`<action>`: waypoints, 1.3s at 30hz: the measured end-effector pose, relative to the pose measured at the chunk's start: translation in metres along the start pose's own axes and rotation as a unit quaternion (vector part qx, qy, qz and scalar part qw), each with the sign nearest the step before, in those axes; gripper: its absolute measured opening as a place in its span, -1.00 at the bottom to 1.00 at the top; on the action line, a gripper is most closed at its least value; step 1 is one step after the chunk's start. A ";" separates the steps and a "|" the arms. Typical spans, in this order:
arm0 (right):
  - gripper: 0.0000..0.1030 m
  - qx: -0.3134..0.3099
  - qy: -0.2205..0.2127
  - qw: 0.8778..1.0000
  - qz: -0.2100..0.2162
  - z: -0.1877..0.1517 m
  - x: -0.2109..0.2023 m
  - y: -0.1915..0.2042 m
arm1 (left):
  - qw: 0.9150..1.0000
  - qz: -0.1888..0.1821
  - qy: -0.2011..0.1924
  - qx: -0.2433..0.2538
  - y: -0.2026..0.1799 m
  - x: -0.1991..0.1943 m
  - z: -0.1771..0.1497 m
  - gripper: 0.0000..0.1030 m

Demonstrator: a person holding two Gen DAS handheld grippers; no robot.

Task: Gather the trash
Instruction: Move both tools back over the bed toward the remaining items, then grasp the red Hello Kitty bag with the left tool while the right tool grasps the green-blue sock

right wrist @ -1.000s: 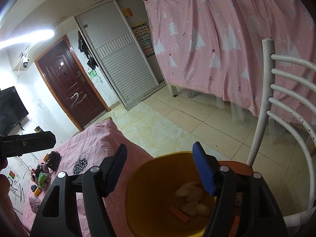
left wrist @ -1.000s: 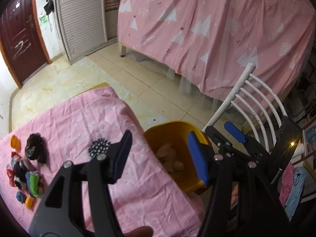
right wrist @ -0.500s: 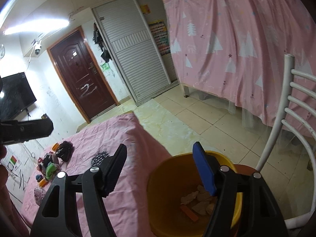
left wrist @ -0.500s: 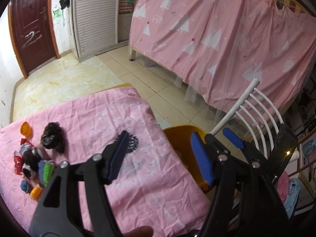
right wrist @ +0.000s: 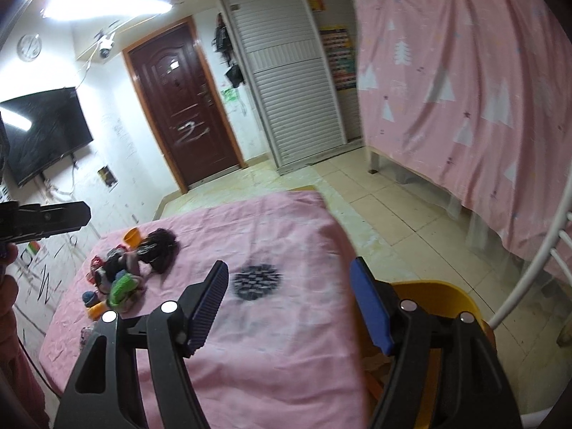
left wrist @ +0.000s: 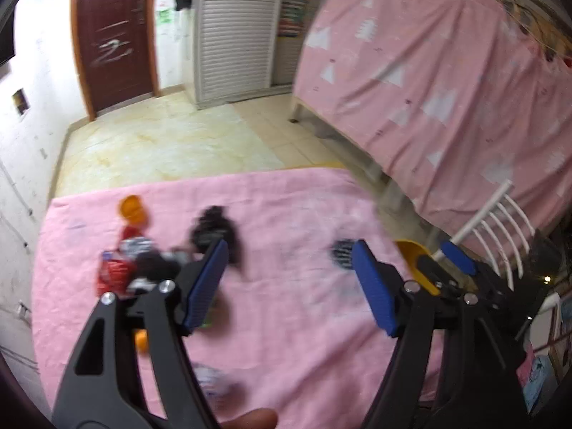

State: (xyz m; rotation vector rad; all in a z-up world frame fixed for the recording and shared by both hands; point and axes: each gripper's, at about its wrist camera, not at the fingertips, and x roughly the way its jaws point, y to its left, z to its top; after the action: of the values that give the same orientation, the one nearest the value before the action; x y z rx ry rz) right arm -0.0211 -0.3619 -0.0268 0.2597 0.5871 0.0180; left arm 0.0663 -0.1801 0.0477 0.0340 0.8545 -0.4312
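Your trash pile (right wrist: 123, 273) sits bunched at the counter's far left: a crumpled black bag (right wrist: 159, 245), orange cup (right wrist: 131, 236), green and red scraps. The yellow bin (right wrist: 434, 295) stands upright off the right edge.

Brown door (right wrist: 186, 107) shut; wall TV (right wrist: 43, 132) dark; white chair (left wrist: 500, 228) beside pink curtain (right wrist: 464, 89).

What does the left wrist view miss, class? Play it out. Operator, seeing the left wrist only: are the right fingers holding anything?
Observer: No. The right gripper is open and empty, above the pink cloth.
Operator: Where is the bin? I see only a sliver.
Observer: The yellow bin sits just off the cloth's right edge, below the right-hand finger.
Operator: The trash pile is blurred here.
Observer: A green crumpled piece lies on the near side of the trash pile.
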 end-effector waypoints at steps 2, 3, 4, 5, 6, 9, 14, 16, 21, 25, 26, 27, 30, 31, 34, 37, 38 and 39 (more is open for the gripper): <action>0.26 -0.014 0.006 1.000 0.007 0.002 0.007 0.017 | 1.000 0.015 -0.002 -0.011 0.023 -0.003 0.000 0.36; 0.26 -0.022 0.010 1.000 0.011 0.003 0.011 0.027 | 1.000 0.023 -0.003 -0.017 0.036 -0.004 -0.001 0.37; 0.27 -0.027 0.013 0.999 0.014 0.003 0.014 0.033 | 0.999 0.029 -0.003 -0.021 0.045 -0.005 -0.002 0.39; 0.28 -0.032 0.016 0.999 0.018 0.003 0.017 0.040 | 0.999 0.035 -0.003 -0.024 0.053 -0.005 -0.003 0.41; 0.28 -0.039 0.021 0.999 0.023 0.003 0.021 0.050 | 0.999 0.044 -0.002 -0.029 0.066 -0.005 -0.004 0.41; 0.30 -0.054 0.031 0.997 0.038 0.000 0.030 0.069 | 0.997 0.060 0.002 -0.042 0.094 -0.005 -0.007 0.41; 0.30 -0.083 0.056 0.993 0.059 -0.004 0.051 0.107 | 0.995 0.077 0.010 -0.066 0.134 -0.003 -0.009 0.41; 0.30 -0.091 0.063 0.992 0.066 -0.005 0.057 0.117 | 0.994 0.081 0.014 -0.076 0.147 0.000 -0.011 0.41; 0.30 -0.112 0.079 0.987 0.082 -0.008 0.071 0.143 | 0.992 0.082 0.035 -0.094 0.172 0.013 -0.015 0.41; 0.30 -0.127 0.094 0.983 0.098 -0.014 0.081 0.161 | 0.990 0.072 0.053 -0.112 0.188 0.028 -0.019 0.41; 0.30 -0.130 0.096 0.982 0.101 -0.015 0.082 0.164 | 0.989 0.069 0.056 -0.115 0.190 0.032 -0.020 0.41; 0.30 -0.133 0.099 0.981 0.105 -0.016 0.084 0.167 | 0.989 0.064 0.062 -0.119 0.193 0.036 -0.020 0.41; 0.30 -0.144 0.109 0.976 0.118 -0.020 0.089 0.178 | 0.988 0.052 0.073 -0.126 0.197 0.045 -0.022 0.41; 0.30 -0.147 0.112 0.975 0.121 -0.020 0.091 0.182 | 0.988 0.046 0.079 -0.128 0.199 0.049 -0.023 0.41; 0.30 -0.154 0.123 0.972 0.129 -0.024 0.098 0.191 | 0.986 0.034 0.093 -0.135 0.203 0.058 -0.028 0.41; 0.30 -0.164 0.131 0.969 0.133 -0.026 0.104 0.201 | 0.984 0.027 0.100 -0.142 0.208 0.064 -0.032 0.41; 0.30 -0.167 0.135 0.967 0.134 -0.027 0.106 0.204 | 0.984 0.023 0.101 -0.145 0.209 0.065 -0.033 0.40; 0.30 -0.170 0.139 0.966 0.134 -0.028 0.109 0.206 | 0.984 0.017 0.100 -0.147 0.210 0.065 -0.034 0.31</action>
State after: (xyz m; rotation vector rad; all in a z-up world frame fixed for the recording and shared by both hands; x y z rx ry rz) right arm 0.0659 -0.1458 -0.0574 -0.0018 0.8115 0.4189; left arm 0.1590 -0.0050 -0.0525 -0.1830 1.1083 -0.2678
